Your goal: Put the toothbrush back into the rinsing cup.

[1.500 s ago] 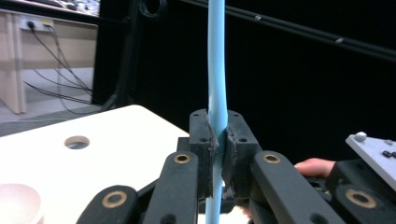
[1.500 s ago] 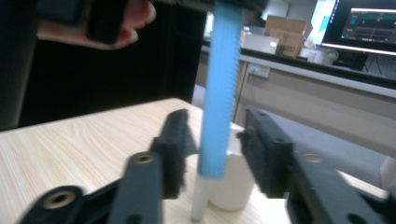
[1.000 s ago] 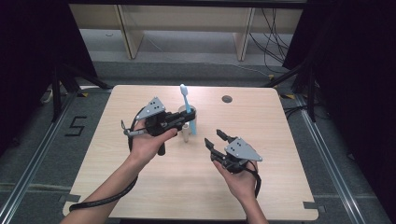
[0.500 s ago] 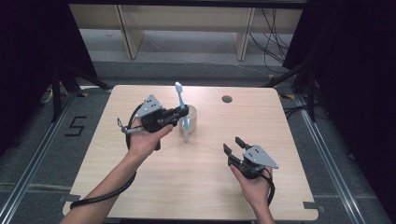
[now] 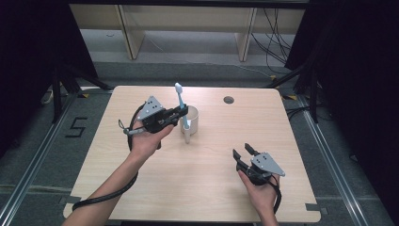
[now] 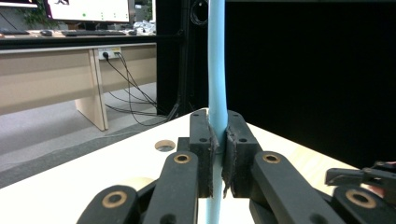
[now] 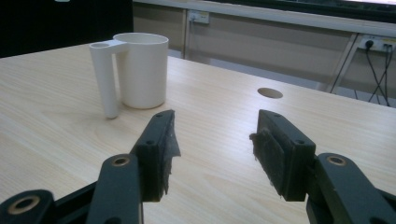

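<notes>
High view: desk (image 5: 202, 188), two claws
Left claw (image 5: 181, 113): squeezing a blue toothbrush (image 5: 179, 101), upright
Cup (image 5: 192, 118): white, just beside left claw
Right claw (image 5: 243, 153): wide open, holding nothing

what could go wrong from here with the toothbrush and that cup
1. The left gripper pinches the blue toothbrush on its thin handle with a long length above the pads, so it may pivot or slip as it is lowered.
2. The white cup stands free on the table, its narrow side tube facing the person; a misaimed toothbrush could knock or tip it.
3. The right gripper is open and well away, so nothing steadies the cup.
</notes>
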A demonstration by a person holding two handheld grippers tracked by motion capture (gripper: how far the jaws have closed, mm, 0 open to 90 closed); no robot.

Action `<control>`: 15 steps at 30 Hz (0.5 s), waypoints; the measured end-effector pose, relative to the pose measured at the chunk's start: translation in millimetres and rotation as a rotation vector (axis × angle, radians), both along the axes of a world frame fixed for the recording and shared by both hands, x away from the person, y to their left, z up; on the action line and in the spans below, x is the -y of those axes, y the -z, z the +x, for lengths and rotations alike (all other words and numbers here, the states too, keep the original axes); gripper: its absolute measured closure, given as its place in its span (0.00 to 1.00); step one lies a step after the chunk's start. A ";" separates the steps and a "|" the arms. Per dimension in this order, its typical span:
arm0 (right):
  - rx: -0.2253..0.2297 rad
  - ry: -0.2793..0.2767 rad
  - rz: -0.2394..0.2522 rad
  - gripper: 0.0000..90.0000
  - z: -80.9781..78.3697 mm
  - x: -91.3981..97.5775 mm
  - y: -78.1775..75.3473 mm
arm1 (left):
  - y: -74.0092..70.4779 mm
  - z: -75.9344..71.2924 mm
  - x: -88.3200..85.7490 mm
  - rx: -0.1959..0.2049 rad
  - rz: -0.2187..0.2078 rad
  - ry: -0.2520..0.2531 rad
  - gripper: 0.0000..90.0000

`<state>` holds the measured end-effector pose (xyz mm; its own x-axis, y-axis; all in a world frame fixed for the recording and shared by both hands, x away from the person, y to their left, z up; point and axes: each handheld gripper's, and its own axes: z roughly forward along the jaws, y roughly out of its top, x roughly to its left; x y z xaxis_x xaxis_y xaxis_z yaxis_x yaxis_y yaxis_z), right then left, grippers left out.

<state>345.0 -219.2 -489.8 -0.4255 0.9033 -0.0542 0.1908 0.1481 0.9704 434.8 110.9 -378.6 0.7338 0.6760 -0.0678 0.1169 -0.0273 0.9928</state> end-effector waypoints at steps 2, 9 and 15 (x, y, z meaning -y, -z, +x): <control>0.001 0.002 0.000 0.54 -0.4 0.6 0.9 | 0.6 0.1 0.4 0.008 0.005 -0.005 0.93; 0.025 0.026 -0.010 0.54 0.4 3.6 4.2 | 2.9 4.9 3.2 0.015 0.004 -0.024 0.92; -0.003 0.031 0.005 0.55 -0.7 6.1 6.1 | 5.4 9.8 6.6 0.021 0.003 -0.036 0.93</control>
<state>344.2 -225.3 -495.9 -0.3977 0.9162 -0.0482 0.1984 0.1372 0.9705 444.6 104.3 -384.0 0.7100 0.7024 -0.0500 0.0967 -0.0268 0.9950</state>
